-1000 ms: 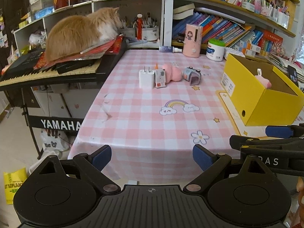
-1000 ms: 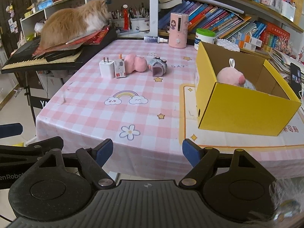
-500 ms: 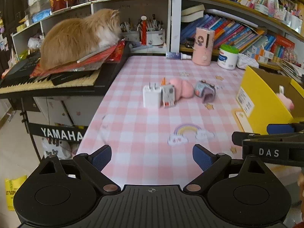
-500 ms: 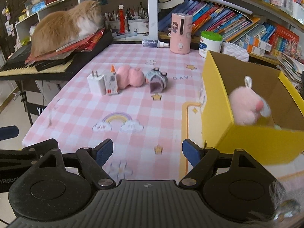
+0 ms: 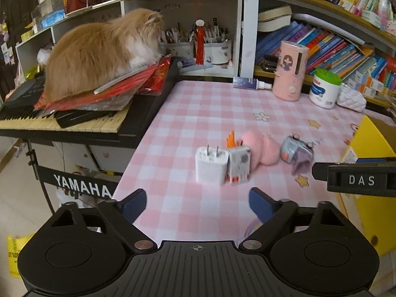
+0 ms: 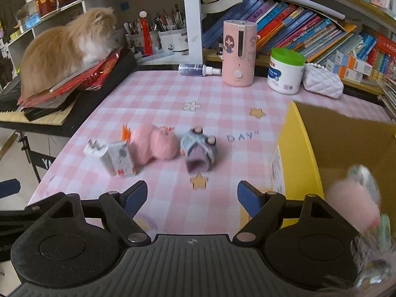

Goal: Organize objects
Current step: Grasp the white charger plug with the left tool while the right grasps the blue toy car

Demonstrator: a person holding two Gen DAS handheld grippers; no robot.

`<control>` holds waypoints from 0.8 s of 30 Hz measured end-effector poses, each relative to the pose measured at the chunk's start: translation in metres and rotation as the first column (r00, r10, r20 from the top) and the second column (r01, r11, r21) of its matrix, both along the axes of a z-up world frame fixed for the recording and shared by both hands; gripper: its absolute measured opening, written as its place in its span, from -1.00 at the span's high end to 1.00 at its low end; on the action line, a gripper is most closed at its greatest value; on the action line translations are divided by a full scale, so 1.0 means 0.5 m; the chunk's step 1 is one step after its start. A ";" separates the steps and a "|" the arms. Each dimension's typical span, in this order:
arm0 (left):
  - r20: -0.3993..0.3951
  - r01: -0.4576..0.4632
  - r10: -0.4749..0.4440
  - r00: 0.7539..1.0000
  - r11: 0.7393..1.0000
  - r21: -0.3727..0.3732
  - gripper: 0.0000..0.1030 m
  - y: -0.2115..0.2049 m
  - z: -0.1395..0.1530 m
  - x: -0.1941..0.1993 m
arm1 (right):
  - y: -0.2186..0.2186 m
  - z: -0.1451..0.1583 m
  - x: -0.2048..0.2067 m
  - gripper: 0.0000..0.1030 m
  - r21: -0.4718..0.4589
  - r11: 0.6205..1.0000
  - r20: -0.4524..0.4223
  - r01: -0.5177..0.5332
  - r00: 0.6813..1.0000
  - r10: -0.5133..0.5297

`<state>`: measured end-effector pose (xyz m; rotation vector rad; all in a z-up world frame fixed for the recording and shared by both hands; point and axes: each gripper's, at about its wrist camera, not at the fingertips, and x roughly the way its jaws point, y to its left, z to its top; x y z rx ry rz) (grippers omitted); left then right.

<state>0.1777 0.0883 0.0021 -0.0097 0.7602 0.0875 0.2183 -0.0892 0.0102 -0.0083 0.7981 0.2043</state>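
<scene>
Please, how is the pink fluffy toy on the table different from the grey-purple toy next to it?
Colour: the pink fluffy toy is one plain pink, while the grey-purple toy mixes grey-blue with a purple opening.
Size: the pink toy looks longer and bulkier; the grey-purple one is more compact.
Neighbours: the pink toy lies against the small charger; the grey-purple toy touches nothing.
Both look soft and lie on the checked tablecloth, outside the yellow box.

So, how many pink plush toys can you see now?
2. One pink plush toy lies on the table between the small carton and the grey toy. The other sits inside the yellow box. More may be hidden there.
</scene>
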 end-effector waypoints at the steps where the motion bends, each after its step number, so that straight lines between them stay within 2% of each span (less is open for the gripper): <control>1: -0.002 0.002 -0.002 1.000 1.000 0.003 -0.68 -0.001 -0.004 0.015 | 0.002 -0.001 0.014 -0.53 -0.001 1.000 -0.001 0.000 1.000 0.000; 5: -0.011 0.017 -0.017 1.000 1.000 0.023 -0.54 -0.005 -0.022 0.061 | 0.010 -0.006 0.071 -0.53 -0.004 1.000 -0.017 -0.002 1.000 0.002; 9: -0.054 0.033 -0.030 0.998 0.999 0.042 -0.30 -0.005 -0.056 0.104 | 0.022 -0.018 0.112 -0.53 -0.033 0.999 -0.037 -0.015 0.999 0.013; 18: -0.089 0.080 -0.075 0.993 0.995 0.053 -0.24 -0.012 -0.110 0.166 | 0.033 -0.065 0.185 -0.57 -0.072 0.997 -0.100 -0.024 0.995 0.017; 24: -0.101 0.077 -0.075 0.992 0.997 0.020 0.10 -0.005 -0.127 0.188 | 0.041 -0.102 0.224 -0.61 -0.106 0.994 -0.134 -0.037 0.991 0.023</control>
